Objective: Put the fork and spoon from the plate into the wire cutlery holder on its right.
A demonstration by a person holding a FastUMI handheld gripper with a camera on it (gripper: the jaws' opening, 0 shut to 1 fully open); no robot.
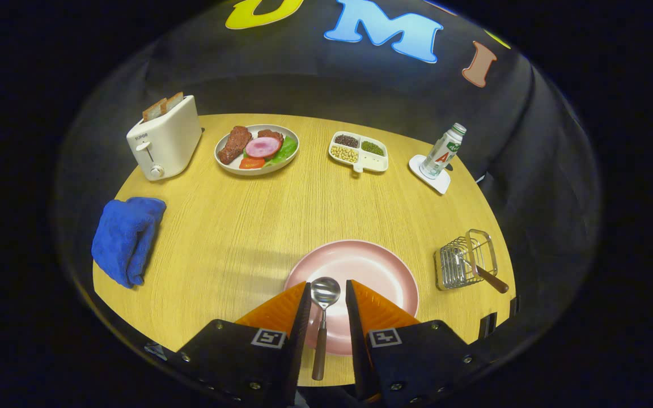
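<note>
A pale wood-grain worktop [236, 238] with a smooth, satin finish is seen under booth lighting. A glossy pink plate [383, 272], seemingly glazed ceramic, is laid on it, with a spoon [324, 311] of polished metal bowl and brown wood-look handle framed between the parted fingers of the gripper [326, 309]. Shiny metal wire forms the cutlery holder [465, 260]. A soft, nubby blue cloth [125, 238] and a smooth cream plastic-looking toaster [165, 141] are also pictured.
</note>
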